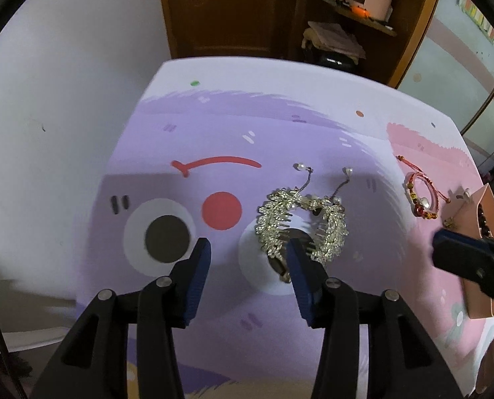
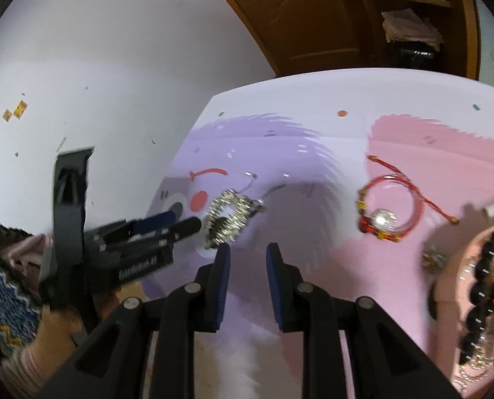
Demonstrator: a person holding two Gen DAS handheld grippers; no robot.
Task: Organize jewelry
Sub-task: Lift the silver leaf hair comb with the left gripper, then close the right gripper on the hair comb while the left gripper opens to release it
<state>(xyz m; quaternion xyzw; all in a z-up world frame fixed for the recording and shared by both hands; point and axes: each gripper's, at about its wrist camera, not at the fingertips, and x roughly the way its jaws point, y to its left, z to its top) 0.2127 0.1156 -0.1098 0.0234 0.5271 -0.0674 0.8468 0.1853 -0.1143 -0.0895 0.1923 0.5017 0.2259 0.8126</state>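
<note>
the silver hair comb [image 1: 301, 224] lay on the desk [image 1: 213, 126], its leafy crystal band arched over thin teeth, 2 pearl chains trailing behind. the left gripper [image 1: 248, 259] hovered with fingers spread wide and empty, the right-hand one just over the comb's near edge. the right gripper [image 2: 247, 259] was half open, holding nothing. the red bracelet [image 2: 385, 211] sat well apart (near a pink tray [image 2: 453, 266]). the comb looked light, stiff and snag-prone; the solid band seemed the safest hold.
</note>
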